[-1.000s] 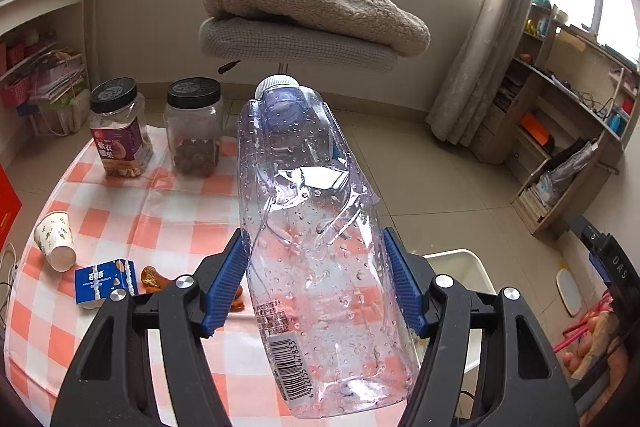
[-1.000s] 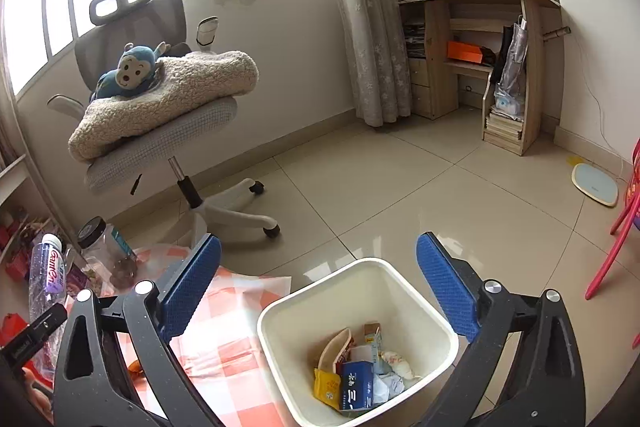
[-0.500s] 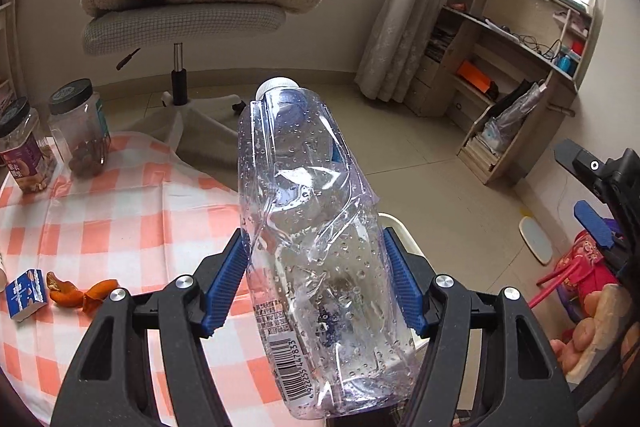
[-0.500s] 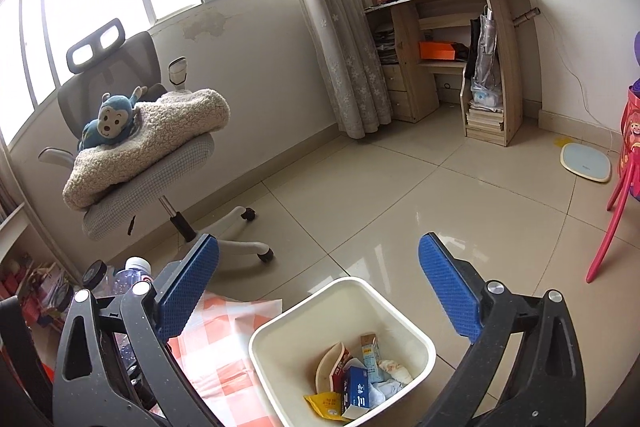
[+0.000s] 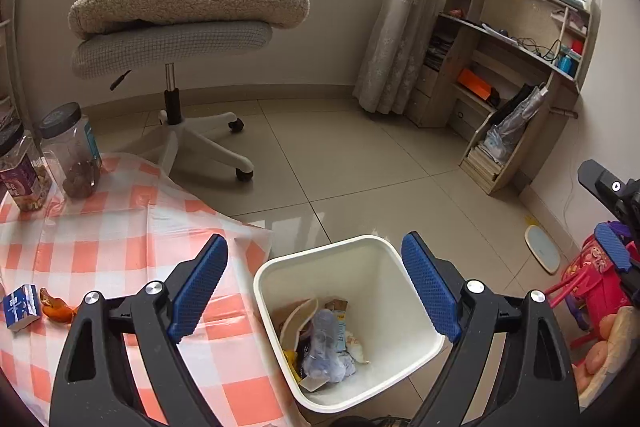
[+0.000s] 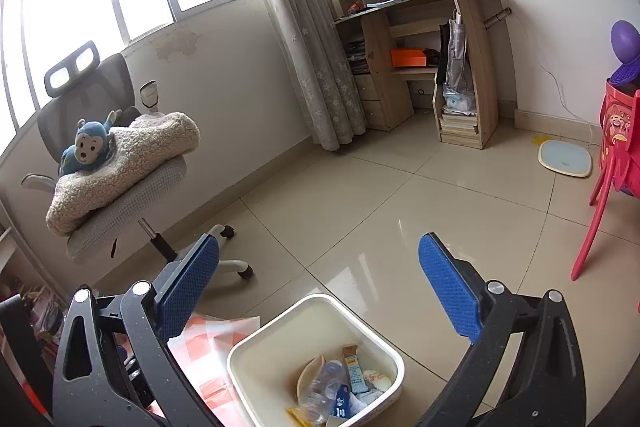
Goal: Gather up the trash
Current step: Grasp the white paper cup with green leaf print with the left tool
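Note:
My left gripper [image 5: 316, 287] is open and empty, held above the white trash bin [image 5: 376, 255] that stands on the floor beside the table. The crushed clear plastic bottle [image 5: 326, 343] lies inside the bin on other trash. On the checked tablecloth [image 5: 100, 251] at the left lie a small blue carton [image 5: 20, 307] and orange peel [image 5: 56, 309]. My right gripper [image 6: 320, 291] is open and empty, above and behind the same bin [image 6: 256, 355], where the bottle [image 6: 320, 387] shows among wrappers.
Two dark-lidded jars [image 5: 72, 151] stand at the table's far edge. An office chair [image 5: 176, 39] with a blanket and plush monkey stands behind. A wooden desk [image 5: 516, 67] is at the right, a scale [image 5: 542, 249] on the floor, a red stool [image 6: 612, 171] at far right.
My left gripper swung right from over the table to above the bin, opened, and the bottle dropped into the bin. My right gripper stayed open and rose slightly.

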Demonstrator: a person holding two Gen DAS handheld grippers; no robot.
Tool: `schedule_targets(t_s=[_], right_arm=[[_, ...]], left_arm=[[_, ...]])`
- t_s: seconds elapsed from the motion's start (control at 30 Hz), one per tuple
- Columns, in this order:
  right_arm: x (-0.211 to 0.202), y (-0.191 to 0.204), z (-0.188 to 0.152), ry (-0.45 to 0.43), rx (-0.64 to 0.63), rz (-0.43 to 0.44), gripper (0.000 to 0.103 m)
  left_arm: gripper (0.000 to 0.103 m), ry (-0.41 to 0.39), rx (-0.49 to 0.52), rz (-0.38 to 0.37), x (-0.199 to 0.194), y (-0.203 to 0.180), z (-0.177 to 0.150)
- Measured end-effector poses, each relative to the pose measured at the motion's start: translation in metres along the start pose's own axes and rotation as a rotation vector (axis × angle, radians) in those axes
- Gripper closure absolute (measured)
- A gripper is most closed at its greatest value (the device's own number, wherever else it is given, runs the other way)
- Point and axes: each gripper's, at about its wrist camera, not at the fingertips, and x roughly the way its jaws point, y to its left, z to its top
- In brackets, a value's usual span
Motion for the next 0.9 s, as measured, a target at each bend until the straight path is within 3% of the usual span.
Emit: schedule_targets(t_s=[0.23,0.47,0.7,0.9], right_arm=[[0.003,0.031,-0.015,0.028,-0.065,-0.011,0.007],[-0.002,0.082,-0.04,0.046,-0.157,0.05,0.007],[-0.006,0.144,-0.073,0.08,-0.247,0.13,0.007],[-0.006,0.199,-0.109,0.138,-0.353,0.21,0.007]], left_arm=[[0.008,-0.14,-0.009,0.136,-0.043,0.025,0.007],[0.007,-0.227,0.01,0.305,-0.072,0.061,0.003],[0.007,-0.193,-0.08,0.436,-0.084,0.133,-0.003],[0.007,-0.097,-0.192,0.556,-0.086,0.215,-0.017]])
